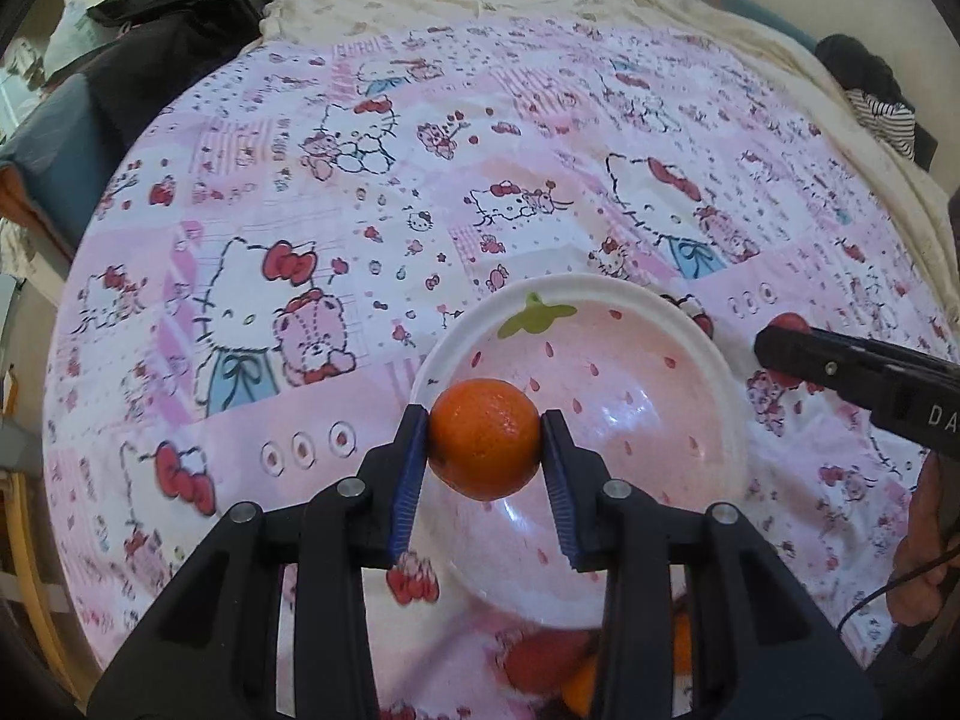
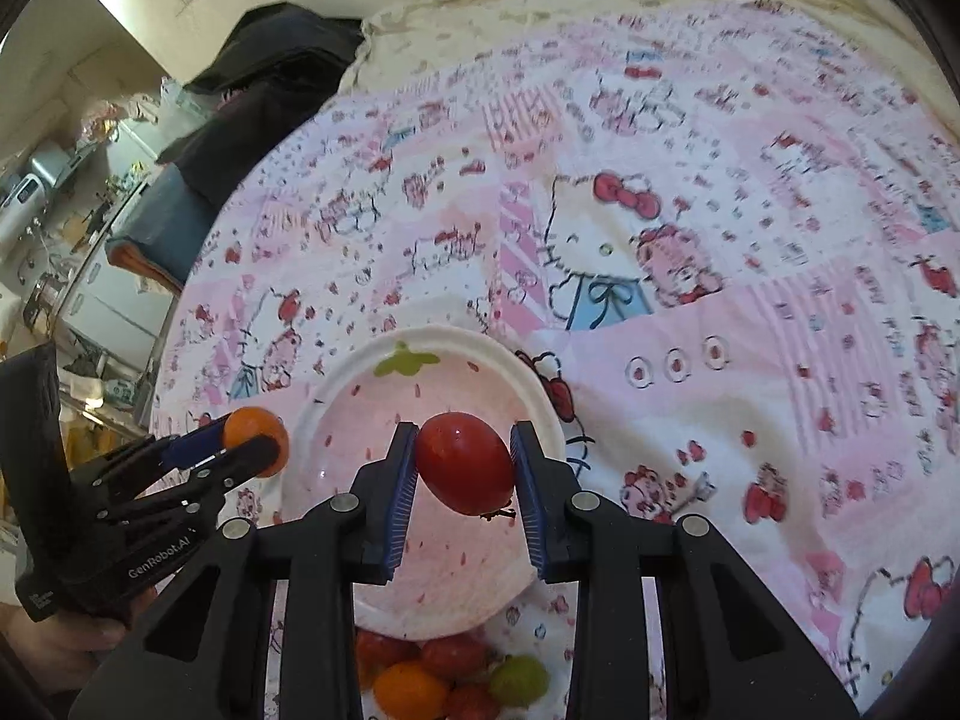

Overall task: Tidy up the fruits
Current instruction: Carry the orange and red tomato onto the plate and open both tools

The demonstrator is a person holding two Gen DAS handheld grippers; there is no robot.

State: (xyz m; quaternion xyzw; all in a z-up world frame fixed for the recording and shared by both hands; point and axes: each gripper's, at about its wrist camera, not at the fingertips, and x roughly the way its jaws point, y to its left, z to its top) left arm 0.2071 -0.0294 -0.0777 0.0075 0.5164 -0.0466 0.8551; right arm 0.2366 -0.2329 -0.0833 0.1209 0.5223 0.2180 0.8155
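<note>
Left of the bowl centre: left gripper, pads clamped on a small orange fruit, held over the near-left rim. In the right wrist view, same gripper just outside the bowl's left edge, orange fruit between its fingers. Over the bowl's middle: right gripper, pads pressed on a red tomato-like fruit, stem end down. Just below the bowl's near rim: a loose heap of fruits, red, orange and one green, resting on the cartoon-cat printed cloth. Inside the bowl, pink with strawberry markings: nothing resting on its floor where visible.
</note>
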